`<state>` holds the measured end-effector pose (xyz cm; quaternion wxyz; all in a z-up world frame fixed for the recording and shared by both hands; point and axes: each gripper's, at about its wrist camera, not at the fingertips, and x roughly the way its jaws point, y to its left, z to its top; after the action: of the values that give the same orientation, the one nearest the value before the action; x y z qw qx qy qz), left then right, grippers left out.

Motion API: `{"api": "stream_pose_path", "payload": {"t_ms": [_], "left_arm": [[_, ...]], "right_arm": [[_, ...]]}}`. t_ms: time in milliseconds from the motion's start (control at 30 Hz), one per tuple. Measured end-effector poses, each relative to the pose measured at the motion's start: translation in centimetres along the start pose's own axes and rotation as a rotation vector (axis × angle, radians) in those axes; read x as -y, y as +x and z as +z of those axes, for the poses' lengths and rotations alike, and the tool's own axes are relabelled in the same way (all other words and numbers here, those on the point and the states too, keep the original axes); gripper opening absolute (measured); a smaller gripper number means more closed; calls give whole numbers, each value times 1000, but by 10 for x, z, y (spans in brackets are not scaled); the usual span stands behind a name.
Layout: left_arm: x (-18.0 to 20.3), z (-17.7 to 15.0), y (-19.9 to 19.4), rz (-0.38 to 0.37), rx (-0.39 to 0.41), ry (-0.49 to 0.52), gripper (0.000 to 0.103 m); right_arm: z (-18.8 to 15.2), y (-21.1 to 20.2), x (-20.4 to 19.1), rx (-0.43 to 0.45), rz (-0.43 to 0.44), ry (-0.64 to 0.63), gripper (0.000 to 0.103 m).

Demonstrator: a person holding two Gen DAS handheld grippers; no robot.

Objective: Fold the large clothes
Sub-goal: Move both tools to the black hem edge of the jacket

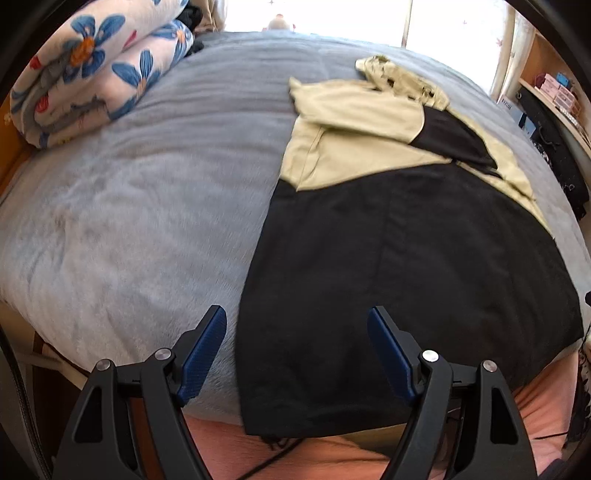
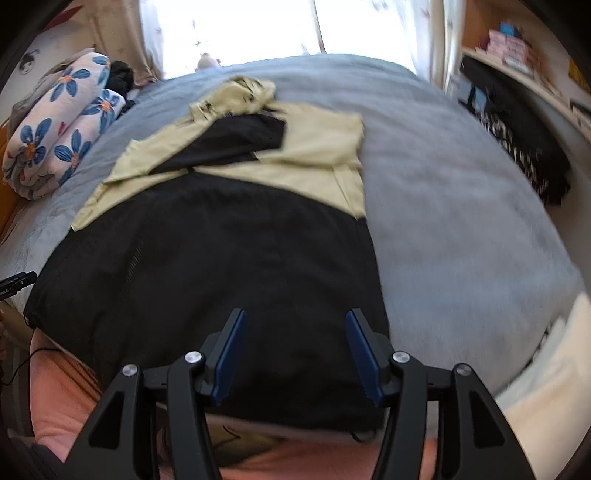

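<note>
A large black and beige jacket (image 1: 406, 258) lies flat on the grey bed cover (image 1: 147, 203), sleeves folded in over its beige upper part and its hood bunched at the far end. My left gripper (image 1: 297, 314) is open and empty, above the jacket's near left hem corner. In the right wrist view the same jacket (image 2: 221, 258) fills the middle left. My right gripper (image 2: 293, 317) is open and empty, above the jacket's near right hem. The hem hangs slightly over the bed's near edge.
A rolled floral quilt (image 1: 92, 74) lies at the bed's far left corner. Wooden shelves with boxes (image 2: 517, 48) and dark hanging clothes (image 2: 517, 140) stand to the right. A bright window (image 2: 258, 29) is behind the bed. The grey bed cover (image 2: 461, 221) extends right of the jacket.
</note>
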<state>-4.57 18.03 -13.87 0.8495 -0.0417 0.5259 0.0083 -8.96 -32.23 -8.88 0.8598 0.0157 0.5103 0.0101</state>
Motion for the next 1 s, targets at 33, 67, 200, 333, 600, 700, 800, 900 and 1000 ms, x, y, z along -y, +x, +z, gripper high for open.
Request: {"api": "stream_pose_path", "payload": {"t_ms": [33,67,200,333,600,700,800,900,1000], "left_arm": [[-3,-2,4,7,-10,0,77],[-6,-4,6,12,-17,3,77],[-14,-9,16,20,-48,3,77],[-16,-6,22,6,-58,-2,77],[-21,1,37,-32,-78,-9,82],[-25,1,39,-56,-82,-18,82],[-27,-1,39,-72,-80,-5,82],[-26,-3,39,-82,-79,20,82],[-25,-5,41,-106,-83,35,83]], "right_arm": [[-5,3,8,-17,-3,21,56],[-8,6,13,-26,-4,33,56],[-21,17,42,-64,-11,106,56],[-29,28,59,-94,34,177,56],[-31,36,53,-108,106,141,54],[-31,38,46,-116,116,114,47],[-32,39,48,-118,129,110,45],[-32,42,47,-128,127,102,45],[-32,47,45,-145,114,100,47]]}}
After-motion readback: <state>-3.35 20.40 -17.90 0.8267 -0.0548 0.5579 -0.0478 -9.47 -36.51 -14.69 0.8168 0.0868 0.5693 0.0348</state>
